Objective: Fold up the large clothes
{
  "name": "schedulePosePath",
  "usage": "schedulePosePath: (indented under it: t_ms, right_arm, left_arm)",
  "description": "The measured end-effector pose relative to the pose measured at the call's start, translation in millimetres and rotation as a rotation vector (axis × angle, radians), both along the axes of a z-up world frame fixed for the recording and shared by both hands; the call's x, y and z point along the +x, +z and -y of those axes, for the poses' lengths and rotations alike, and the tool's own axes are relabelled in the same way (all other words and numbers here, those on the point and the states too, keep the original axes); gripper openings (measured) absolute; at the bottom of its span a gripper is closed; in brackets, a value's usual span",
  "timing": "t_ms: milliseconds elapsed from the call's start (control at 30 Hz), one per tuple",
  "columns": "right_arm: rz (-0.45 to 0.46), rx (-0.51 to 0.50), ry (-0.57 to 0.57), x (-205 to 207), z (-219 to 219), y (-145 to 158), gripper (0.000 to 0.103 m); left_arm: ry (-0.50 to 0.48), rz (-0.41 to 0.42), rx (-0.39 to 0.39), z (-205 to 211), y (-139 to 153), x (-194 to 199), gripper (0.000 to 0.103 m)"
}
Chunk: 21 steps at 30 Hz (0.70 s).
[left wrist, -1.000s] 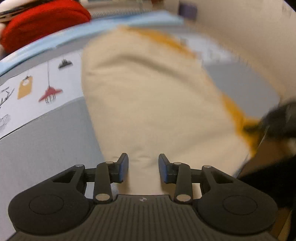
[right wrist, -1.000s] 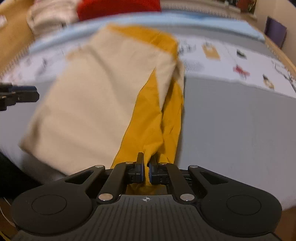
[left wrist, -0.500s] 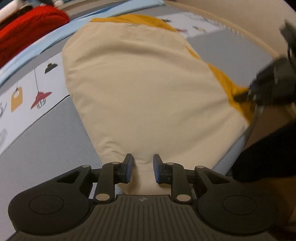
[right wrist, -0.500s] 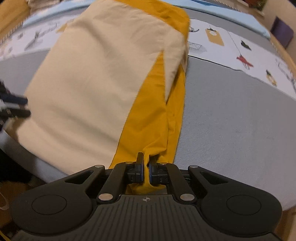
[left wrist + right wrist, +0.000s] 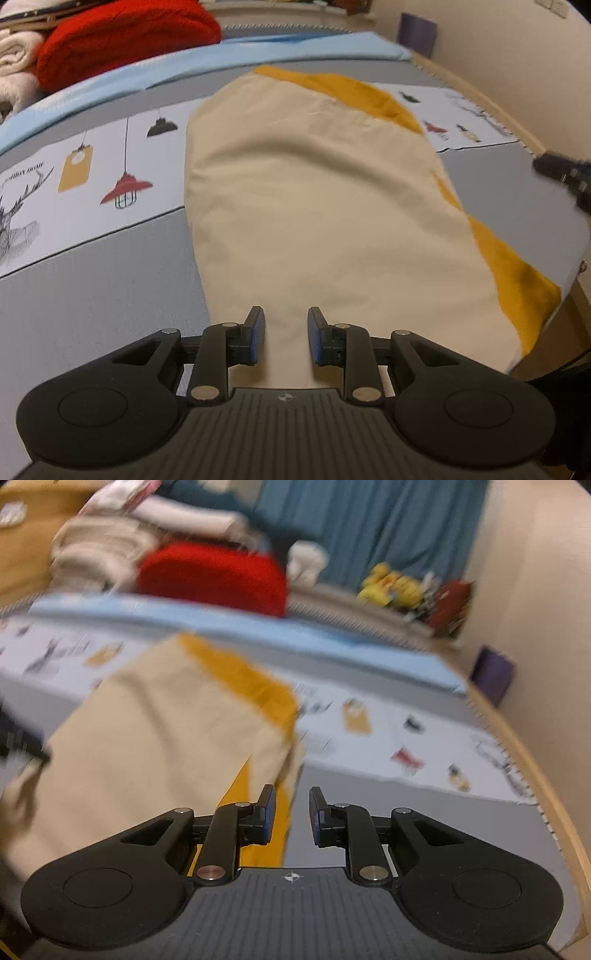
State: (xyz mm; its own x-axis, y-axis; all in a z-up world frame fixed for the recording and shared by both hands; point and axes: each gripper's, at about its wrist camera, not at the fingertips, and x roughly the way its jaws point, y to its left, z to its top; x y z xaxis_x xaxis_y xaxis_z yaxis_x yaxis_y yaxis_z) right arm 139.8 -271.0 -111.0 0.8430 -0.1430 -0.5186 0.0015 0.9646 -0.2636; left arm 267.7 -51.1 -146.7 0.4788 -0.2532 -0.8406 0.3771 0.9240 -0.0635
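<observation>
Left wrist view, cream-and-mustard garment lying lengthwise away from open left tool

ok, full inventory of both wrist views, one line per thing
garment: 1, beige over mustard, flat on the bed, lengthwise ahead of both grippers
bedspread: 1, grey with a white printed band, under the garment
sheet: 1, light blue, strip beyond the printed band
cushion: 1, red, far end of the bed
towels: stack, cream, left of the cushion
curtain: 1, teal, behind the bed
toys: count unclear, yellow, far right by the wall
purple object: 1, against the right wall, too blurred to identify
left gripper: black, jaws open over the garment's near end
right gripper: black, jaws open at the garment's mustard edge
</observation>
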Motion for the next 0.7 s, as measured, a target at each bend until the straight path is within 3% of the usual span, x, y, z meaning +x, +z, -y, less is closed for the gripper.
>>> schedulePosePath:
  t_ms: [133,200,300,467,600,700]
  right_arm:
    - [0.077,0.114,-0.036,13,17,5,0.025]
    - [0.096,0.162,-0.049,19,18,4,0.037]
    - [0.095,0.21,-0.065,41,19,1,0.038]
    - [0.029,0.341,-0.104,86,25,-13,0.048]
    - [-0.055,0.478,-0.151,126,32,-35,0.058]
    - [-0.112,0.51,-0.197,151,35,-54,0.058]
  left_arm:
    - [0.018,0.004,0.009,10,-5,9,0.033]
    - [0.022,0.002,0.012,13,-6,12,0.034]
    - [0.02,0.001,0.015,14,-7,15,0.034]
    - [0.027,-0.003,0.005,13,-7,19,0.035]
    - [0.065,0.017,-0.054,7,-3,27,0.035]
    - [0.098,0.039,-0.089,1,0,37,0.036]
